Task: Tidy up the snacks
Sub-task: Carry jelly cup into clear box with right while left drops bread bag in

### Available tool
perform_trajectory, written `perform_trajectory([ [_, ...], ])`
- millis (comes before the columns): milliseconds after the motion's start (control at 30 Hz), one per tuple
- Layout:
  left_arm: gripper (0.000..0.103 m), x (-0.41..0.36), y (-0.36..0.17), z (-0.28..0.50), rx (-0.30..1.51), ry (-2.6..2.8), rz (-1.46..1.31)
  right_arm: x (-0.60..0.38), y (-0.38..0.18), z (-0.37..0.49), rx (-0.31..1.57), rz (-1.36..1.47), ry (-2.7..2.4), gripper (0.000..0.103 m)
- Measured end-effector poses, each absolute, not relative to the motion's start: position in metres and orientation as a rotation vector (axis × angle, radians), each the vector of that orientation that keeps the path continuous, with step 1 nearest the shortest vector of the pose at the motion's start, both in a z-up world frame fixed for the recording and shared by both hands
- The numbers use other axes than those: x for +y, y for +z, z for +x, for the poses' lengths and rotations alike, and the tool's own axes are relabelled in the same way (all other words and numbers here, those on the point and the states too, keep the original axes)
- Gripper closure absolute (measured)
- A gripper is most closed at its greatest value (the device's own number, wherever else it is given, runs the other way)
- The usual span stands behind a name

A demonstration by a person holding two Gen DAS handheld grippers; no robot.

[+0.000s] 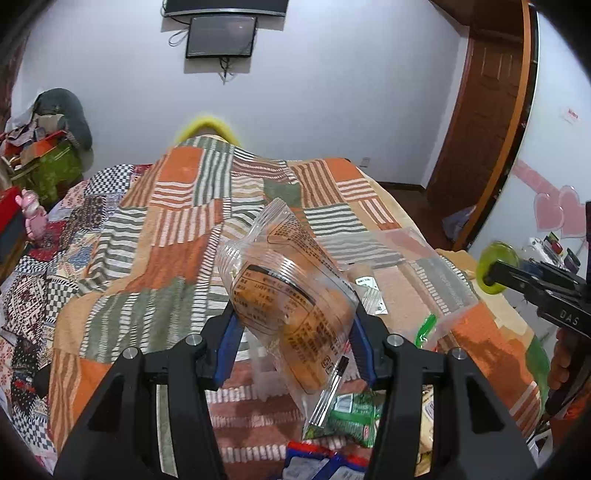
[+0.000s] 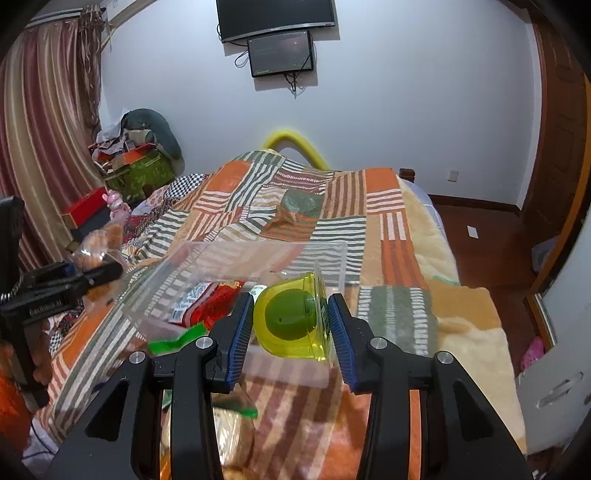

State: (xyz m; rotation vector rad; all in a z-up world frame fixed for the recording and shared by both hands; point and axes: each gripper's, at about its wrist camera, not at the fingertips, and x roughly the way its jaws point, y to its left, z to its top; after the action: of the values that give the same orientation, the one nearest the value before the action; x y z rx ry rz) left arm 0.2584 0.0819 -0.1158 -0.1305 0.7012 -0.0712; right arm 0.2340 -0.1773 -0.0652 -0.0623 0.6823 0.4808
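Both tongs are loaded: your left gripper (image 1: 293,325) clamps a clear bread packet (image 1: 288,295), your right gripper (image 2: 291,325) a green jelly cup (image 2: 291,321), above the clear bin (image 2: 236,280). Lower each inside the walls before releasing.

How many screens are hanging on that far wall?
2. A big dark screen sits at the top of the wall, and a smaller one hangs just below it, overlapping its lower edge. Both look switched off.
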Motion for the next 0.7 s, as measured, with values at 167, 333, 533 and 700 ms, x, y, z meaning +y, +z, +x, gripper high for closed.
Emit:
perform_trajectory([
  [167, 0.050, 0.070, -0.130, 0.277, 0.738, -0.094, -0.109, -0.162, -0.079, 0.251, 0.715, -0.073, 0.489, 0.065],
  [333, 0.050, 0.063, -0.145, 0.292, 0.778, -0.107, -0.105, -0.149, -0.098, 0.266, 0.759, -0.111, 0.495, 0.065],
  [533, 0.050, 0.061, -0.158, 0.306, 0.823, -0.123, -0.113, -0.147, -0.114, 0.280, 0.823, -0.110, 0.500, 0.065],
  [700, 0.049, 0.061, -0.164, 0.311, 0.851, -0.117, -0.137, -0.149, -0.118, 0.277, 0.845, -0.109, 0.508, 0.064],
])
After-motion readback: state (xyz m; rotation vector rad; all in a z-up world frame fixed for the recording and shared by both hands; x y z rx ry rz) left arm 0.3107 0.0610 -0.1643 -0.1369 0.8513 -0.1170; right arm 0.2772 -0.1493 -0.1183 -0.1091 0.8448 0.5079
